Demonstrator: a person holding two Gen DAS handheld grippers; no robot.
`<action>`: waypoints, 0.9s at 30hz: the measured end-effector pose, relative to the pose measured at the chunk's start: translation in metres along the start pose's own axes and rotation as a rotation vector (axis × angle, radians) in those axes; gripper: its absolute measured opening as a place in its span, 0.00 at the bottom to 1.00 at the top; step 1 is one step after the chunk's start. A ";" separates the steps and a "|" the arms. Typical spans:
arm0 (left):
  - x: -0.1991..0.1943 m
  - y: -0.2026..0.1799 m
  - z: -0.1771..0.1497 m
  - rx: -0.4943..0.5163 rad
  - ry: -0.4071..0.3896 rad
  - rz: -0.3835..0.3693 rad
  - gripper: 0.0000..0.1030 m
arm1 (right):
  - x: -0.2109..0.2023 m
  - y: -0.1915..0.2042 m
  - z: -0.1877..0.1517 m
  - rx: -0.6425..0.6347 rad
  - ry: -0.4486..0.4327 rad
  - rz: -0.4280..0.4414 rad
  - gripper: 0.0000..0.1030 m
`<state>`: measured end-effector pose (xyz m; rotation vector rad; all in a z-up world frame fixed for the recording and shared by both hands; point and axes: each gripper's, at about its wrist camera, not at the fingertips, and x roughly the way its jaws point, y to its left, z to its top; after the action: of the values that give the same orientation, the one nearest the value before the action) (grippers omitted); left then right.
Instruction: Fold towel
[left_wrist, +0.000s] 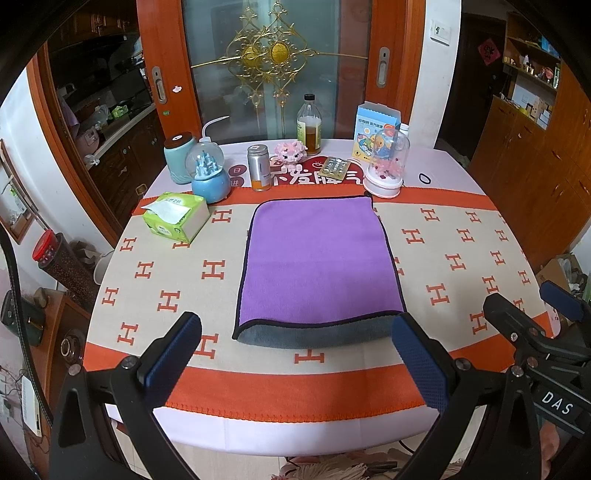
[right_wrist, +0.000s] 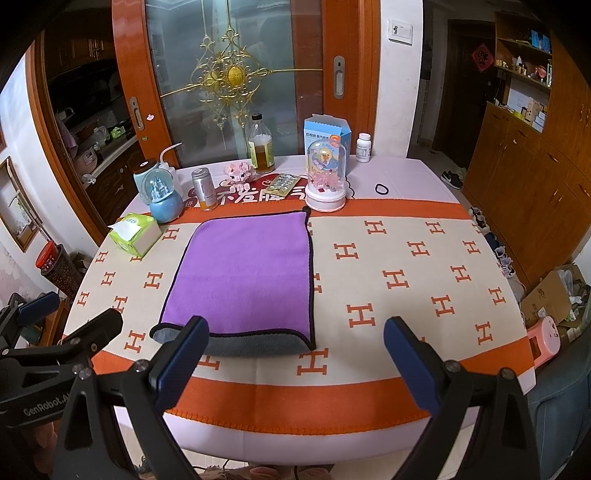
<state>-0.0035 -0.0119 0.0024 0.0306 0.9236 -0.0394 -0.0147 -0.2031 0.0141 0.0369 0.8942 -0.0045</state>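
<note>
- the purple towel (left_wrist: 317, 258) lies folded on the orange-and-cream cloth (left_wrist: 461, 258) over the table, near its middle; a grey underside shows as a strip along the near edge, and dark piping runs round the border
- the left gripper (left_wrist: 295, 354) hangs above the near edge of the table, fingers spread wide, nothing between them; its right finger overlaps the towel's near right corner in its own view (contact i cannot tell)
- the right gripper (right_wrist: 295, 354) sits beside it, also wide open and empty, its left finger in front of the towel's near edge
- behind the towel: a green tissue box (left_wrist: 176, 218), a blue snow globe (left_wrist: 208, 173), a silver can (left_wrist: 260, 168), a glass bottle (left_wrist: 309, 125); a black hair tie (right_wrist: 383, 189) lies far right
</note>
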 end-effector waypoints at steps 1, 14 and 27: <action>0.000 0.000 0.000 0.000 -0.001 0.000 0.99 | 0.000 -0.001 0.000 0.000 -0.001 0.000 0.93; 0.000 0.000 -0.002 -0.001 0.000 -0.001 0.99 | 0.002 0.002 0.000 -0.003 -0.001 0.003 0.93; 0.002 0.003 -0.003 -0.003 0.004 -0.005 0.99 | 0.004 0.001 0.001 -0.001 0.002 0.004 0.93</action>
<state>-0.0045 -0.0092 -0.0012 0.0252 0.9280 -0.0425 -0.0116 -0.2018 0.0119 0.0375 0.8957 -0.0007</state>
